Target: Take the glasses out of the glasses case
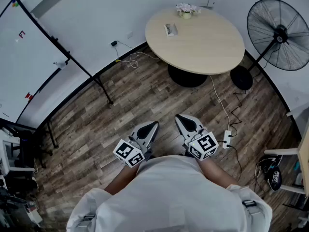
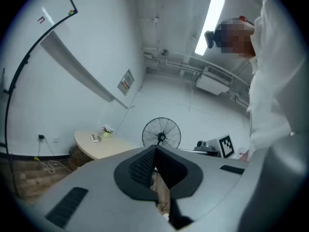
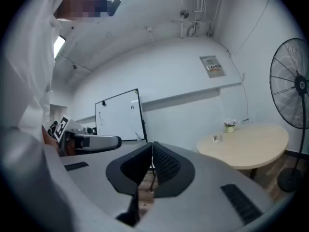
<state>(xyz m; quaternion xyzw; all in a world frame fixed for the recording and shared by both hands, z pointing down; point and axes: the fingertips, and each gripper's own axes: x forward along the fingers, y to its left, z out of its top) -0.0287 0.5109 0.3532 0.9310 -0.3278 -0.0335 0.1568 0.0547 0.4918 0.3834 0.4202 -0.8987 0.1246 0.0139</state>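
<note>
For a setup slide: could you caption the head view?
Person holds left tongs and right tongs shut, well short of the round table ahead.

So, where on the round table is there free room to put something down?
The round table is bare over its whole near half and its right side toward the fan. Only the far left part is taken: a small case-like object and a flower pot, standing apart from each other.
</note>
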